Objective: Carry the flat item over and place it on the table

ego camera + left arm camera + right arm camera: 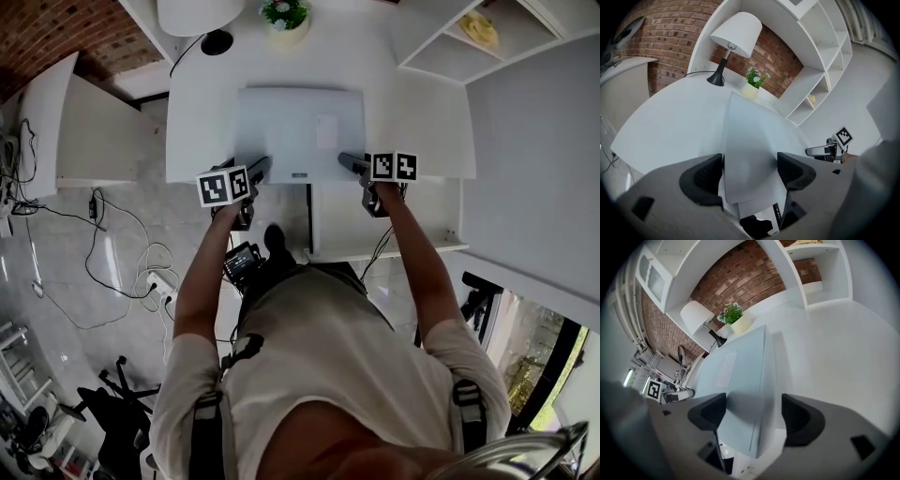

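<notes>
My left tongs (751,172) stood wide, and so did my right tongs (753,414), each with a near corner of the flat grey item (298,131) between its pads, unpinched. The item lay flat on the white table (417,103), short of the potted plant (286,19) and the lamp (199,13)

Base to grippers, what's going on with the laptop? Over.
Left hand-held gripper and right hand-held gripper open, straddling near corners. Flat silver closed laptop lying on white table. White lamp and small potted plant behind, clear of it.
</notes>
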Motion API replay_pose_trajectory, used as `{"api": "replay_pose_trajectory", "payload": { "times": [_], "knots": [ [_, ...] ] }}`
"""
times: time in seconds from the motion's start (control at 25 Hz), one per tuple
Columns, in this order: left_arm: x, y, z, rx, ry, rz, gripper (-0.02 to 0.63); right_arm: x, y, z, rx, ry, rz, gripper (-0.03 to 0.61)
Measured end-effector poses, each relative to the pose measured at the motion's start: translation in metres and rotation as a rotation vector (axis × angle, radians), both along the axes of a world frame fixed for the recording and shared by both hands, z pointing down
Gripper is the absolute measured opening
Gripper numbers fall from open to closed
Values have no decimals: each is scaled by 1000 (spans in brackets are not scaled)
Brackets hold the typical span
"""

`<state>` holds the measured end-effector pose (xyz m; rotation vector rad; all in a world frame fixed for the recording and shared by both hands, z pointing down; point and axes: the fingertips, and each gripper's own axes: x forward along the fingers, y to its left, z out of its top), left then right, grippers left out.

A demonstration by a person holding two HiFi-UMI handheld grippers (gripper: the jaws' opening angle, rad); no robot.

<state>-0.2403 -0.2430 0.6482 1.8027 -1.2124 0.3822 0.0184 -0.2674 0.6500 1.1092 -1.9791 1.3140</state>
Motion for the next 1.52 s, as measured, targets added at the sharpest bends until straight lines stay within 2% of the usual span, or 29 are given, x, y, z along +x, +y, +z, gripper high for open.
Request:
{"api": "replay_pose_trajectory", "payload": {
  "times": [0.36, 0.6, 1.08, 1.32, 1.44, 1.52],
  "knots": [
    [-13, -10, -2, 11, -19, -24, 367, -12, -11, -1, 17, -7, -1, 374],
    [-18, -13, -2, 14, -5, -61, 367, -16, -16, -2, 31, 0, -12, 377],
    [-30, -28, -3, 25, -20, -95, 367, -25, -37, -4, 62, 37, -47, 390],
    [-30, -25, -7, 38, 35, -82, 367, -22, -36, -20, 165, -48, -52, 390],
    [-31, -25, -15, 90, 1, -63, 367, -21, -32, -42, 227, -101, -20, 390],
    [-31, -24, -23, 125, 15, -68, 367, -20, -28, -58, 257, -134, -2, 390]
  ]
}}
